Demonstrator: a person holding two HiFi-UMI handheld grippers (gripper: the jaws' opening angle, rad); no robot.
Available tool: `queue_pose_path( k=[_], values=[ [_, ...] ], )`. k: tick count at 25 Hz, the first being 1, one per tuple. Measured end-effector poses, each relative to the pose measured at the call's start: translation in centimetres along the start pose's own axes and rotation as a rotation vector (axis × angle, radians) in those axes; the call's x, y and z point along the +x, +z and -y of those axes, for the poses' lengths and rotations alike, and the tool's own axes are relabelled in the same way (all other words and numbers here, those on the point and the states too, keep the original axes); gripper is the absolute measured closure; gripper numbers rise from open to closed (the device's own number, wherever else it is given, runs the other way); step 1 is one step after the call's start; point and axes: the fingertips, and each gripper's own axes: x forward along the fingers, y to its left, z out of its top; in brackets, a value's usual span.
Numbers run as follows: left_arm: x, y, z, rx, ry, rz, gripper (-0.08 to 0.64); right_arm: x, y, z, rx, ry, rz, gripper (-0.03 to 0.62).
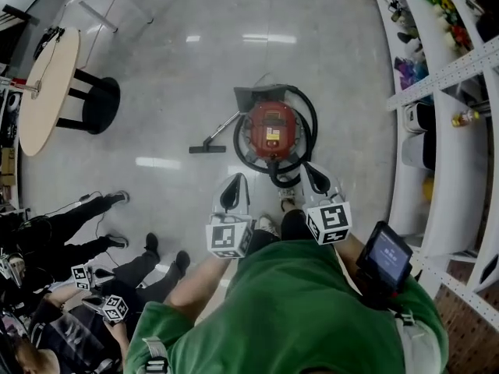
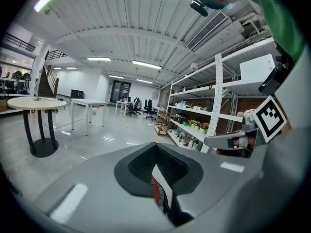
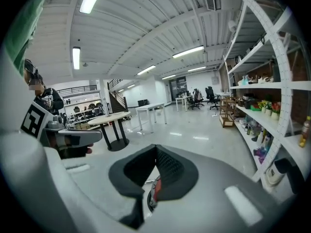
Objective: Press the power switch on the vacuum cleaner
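- Nearest of all, on the near side of the vacuum cleaner (image 1: 271, 129), my green shirt (image 1: 296, 310) fills the bottom of the head view. A small screen (image 1: 386, 257) sits on my right arm.
- My left gripper (image 1: 236, 179) is held just short of the vacuum cleaner's near-left side and clear of it. Its jaws are drawn narrow, the dark pads (image 2: 141, 165) meeting at the tips with nothing gripped. Its own view shows only a sliver of the red body through the slit below the tips.
- My right gripper (image 1: 310, 170) is drawn just as narrow and is just as empty. From the head view its nose lies over the vacuum cleaner's near-right edge. I cannot tell whether it touches.
- My shoes (image 1: 267, 224) stand between the two grippers, just short of the vacuum cleaner.
- Well to the vacuum cleaner's left and nearer than it, other people's dark-trousered legs (image 1: 86, 213) stretch across the floor (image 1: 171, 61). Hands there hold marker cubes (image 1: 115, 308).
- The vacuum cleaner itself is a round red canister standing on the floor. It has a yellow label on its top and a black hose (image 1: 311, 123) looped around it. I cannot pick out the power switch.
- A wand (image 1: 224, 127) runs out from its left side to a dark floor nozzle (image 1: 207, 149) lying flat.
- Further left of the vacuum cleaner stands a round table (image 1: 48, 92) on a black base.
- Along its right run white shelves (image 1: 448, 154) loaded with small goods.
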Motion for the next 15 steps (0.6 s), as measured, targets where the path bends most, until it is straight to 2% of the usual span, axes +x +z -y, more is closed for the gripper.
queue_pose_path(
  k=[9,15],
  values=[
    [6.9,-2.5,-0.6,-0.021,0.03,-0.097,0.554,5.9,-2.6,4.1,0.007,0.04,-0.086,0.589],
    [10.6,-5.6,-1.3,-0.027,0.047,-0.16,0.554,9.4,-5.2,5.9,0.014,0.065,-0.128,0.589]
  ],
)
